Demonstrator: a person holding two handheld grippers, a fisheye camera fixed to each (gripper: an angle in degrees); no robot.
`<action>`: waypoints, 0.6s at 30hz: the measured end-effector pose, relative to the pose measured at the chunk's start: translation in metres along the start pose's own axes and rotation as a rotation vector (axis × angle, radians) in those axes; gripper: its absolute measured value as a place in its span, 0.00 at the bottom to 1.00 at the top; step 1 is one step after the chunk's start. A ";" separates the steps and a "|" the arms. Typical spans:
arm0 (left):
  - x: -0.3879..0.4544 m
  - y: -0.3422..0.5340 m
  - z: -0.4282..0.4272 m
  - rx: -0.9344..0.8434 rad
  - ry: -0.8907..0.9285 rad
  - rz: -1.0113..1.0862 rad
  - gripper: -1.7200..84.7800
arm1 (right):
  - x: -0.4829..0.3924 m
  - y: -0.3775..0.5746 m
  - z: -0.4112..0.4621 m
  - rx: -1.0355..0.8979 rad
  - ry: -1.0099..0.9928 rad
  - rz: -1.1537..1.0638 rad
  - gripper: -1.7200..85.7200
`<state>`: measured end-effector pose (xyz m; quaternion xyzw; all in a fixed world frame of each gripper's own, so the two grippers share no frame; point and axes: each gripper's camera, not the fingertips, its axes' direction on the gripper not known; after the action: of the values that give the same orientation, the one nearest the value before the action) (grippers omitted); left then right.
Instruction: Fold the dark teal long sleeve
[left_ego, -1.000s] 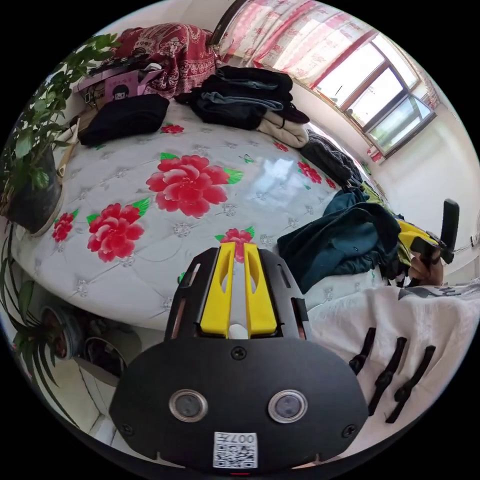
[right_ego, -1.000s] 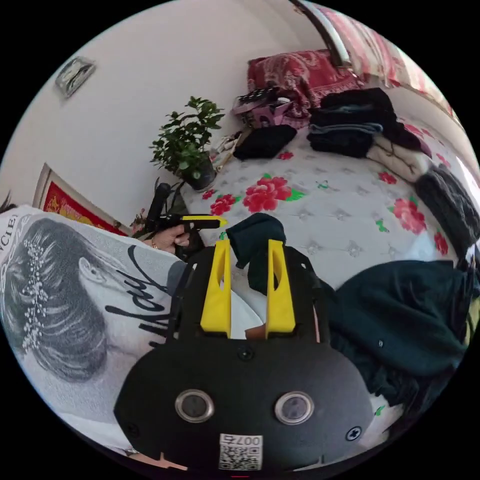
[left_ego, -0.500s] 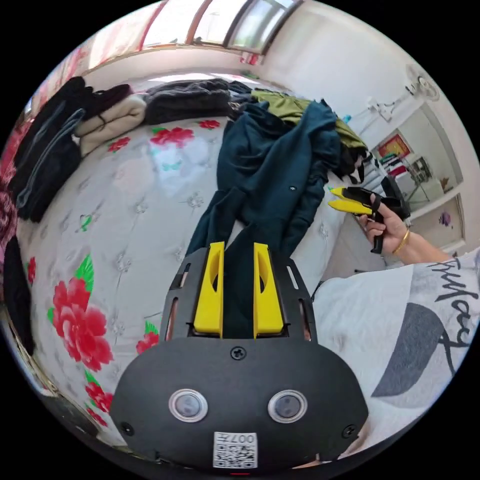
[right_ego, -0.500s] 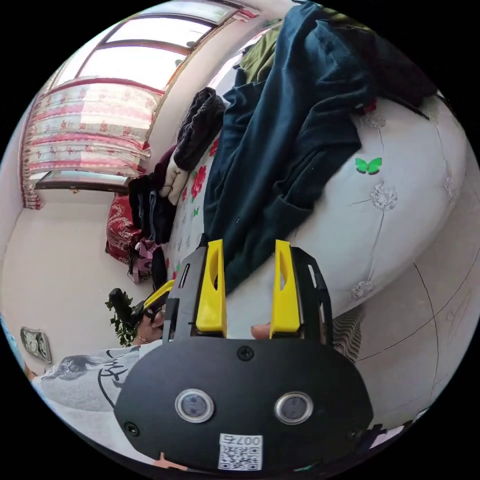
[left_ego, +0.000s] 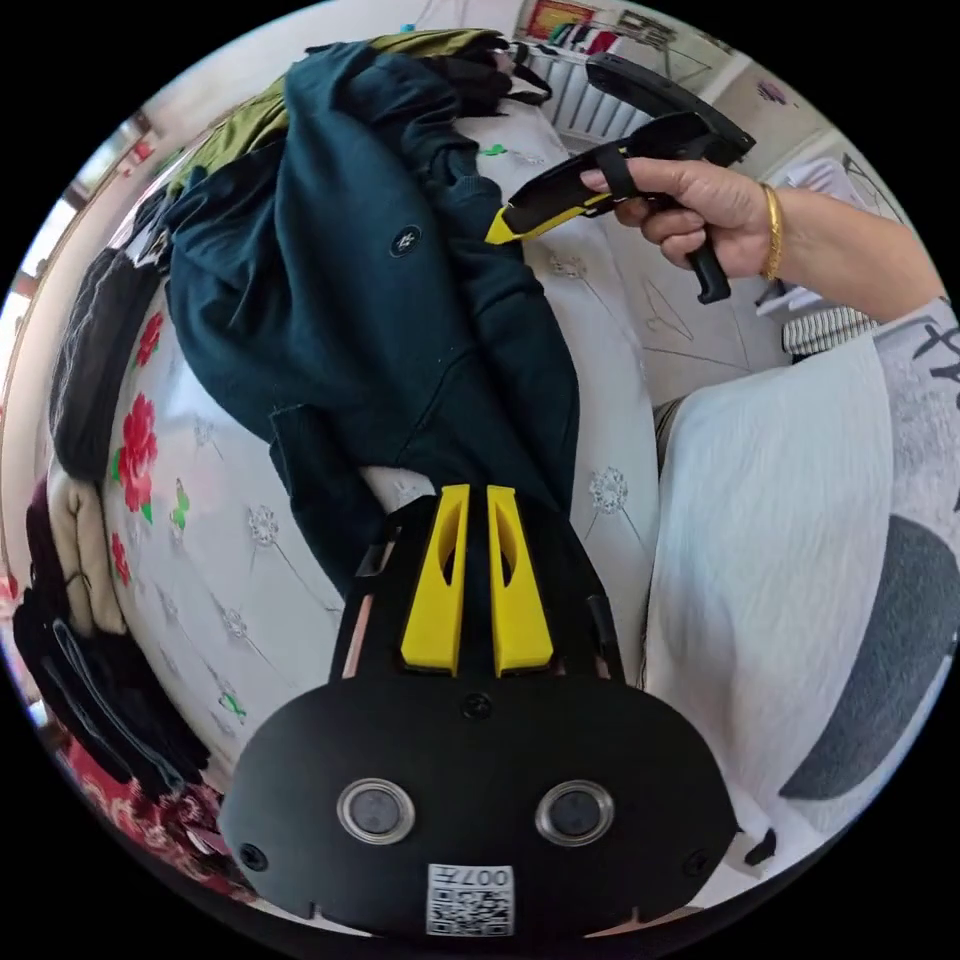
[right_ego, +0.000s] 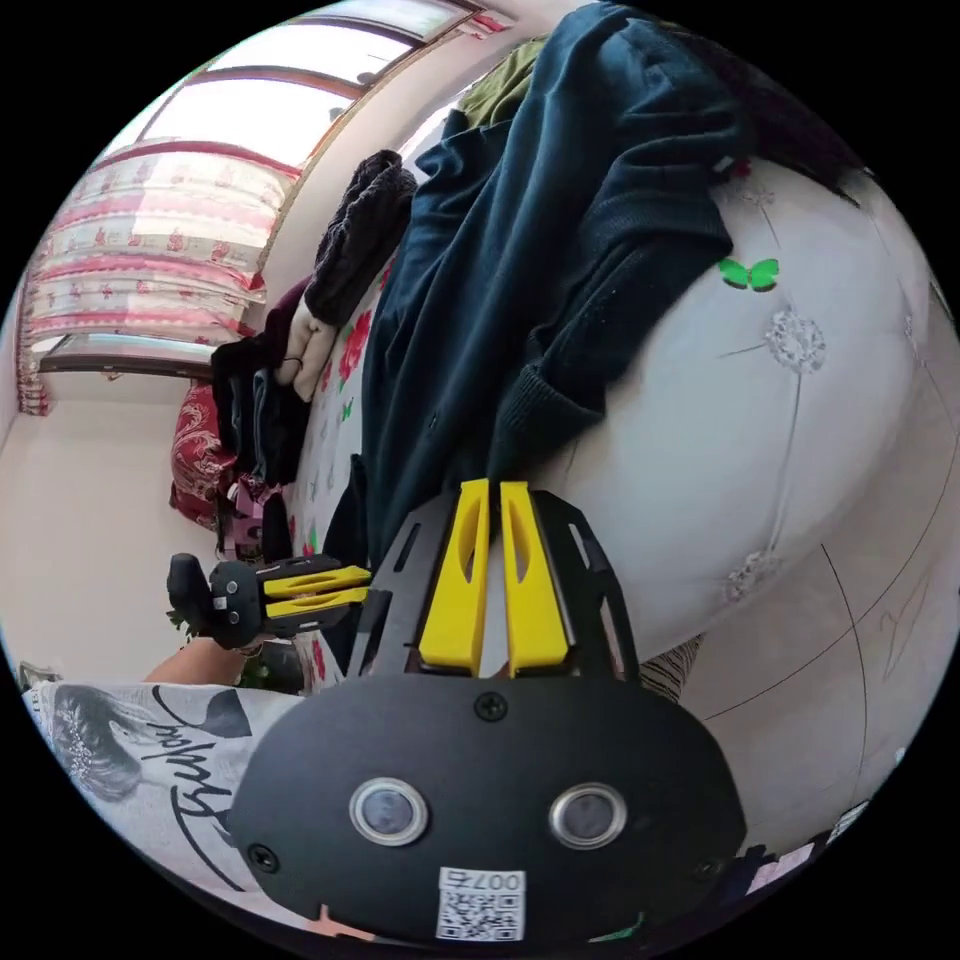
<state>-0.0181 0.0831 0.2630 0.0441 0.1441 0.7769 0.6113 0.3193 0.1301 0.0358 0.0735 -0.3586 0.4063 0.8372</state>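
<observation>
The dark teal long sleeve (left_ego: 380, 330) lies crumpled on the white flowered bed (left_ego: 612, 420), partly over its edge. My left gripper (left_ego: 475, 492) is shut on a fold of its lower part, with dark cloth in the thin gap between the jaws. A hand holds my right gripper (left_ego: 490, 238) with its tips at the garment's sleeve. In the right gripper view the teal garment (right_ego: 520, 250) drapes down the bed (right_ego: 760, 430), and my right gripper (right_ego: 491, 485) is shut just below the ribbed cuff (right_ego: 525, 410); whether it pinches cloth is unclear. The left gripper (right_ego: 365, 587) sits at the garment's edge.
An olive garment (left_ego: 240, 130) lies under the teal one. Folded dark and cream clothes (left_ego: 85, 470) line the bed's far side, with a dark knit (right_ego: 360, 240) among them. The person's white shirt (left_ego: 780, 560) stands beside the bed. Bare floor (right_ego: 850, 640) lies below its edge.
Both cameras swung round toward the garment. My right gripper's jaws went from wide apart to shut at the cuff. My left gripper's jaws narrowed on the teal cloth.
</observation>
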 end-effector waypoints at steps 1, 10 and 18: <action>-0.005 -0.002 -0.005 0.004 0.005 0.011 0.04 | 0.012 0.009 -0.016 0.032 -0.026 0.026 0.02; -0.078 -0.145 -0.102 0.311 -0.108 0.110 0.09 | 0.048 0.034 -0.067 0.139 -0.192 0.112 0.03; -0.048 -0.355 -0.031 0.161 -0.039 0.050 0.21 | 0.034 0.014 -0.059 0.032 -0.179 0.076 0.04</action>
<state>0.3193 0.1065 0.1396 0.1117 0.1931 0.7769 0.5888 0.3548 0.1855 0.0130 0.1091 -0.4278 0.4354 0.7845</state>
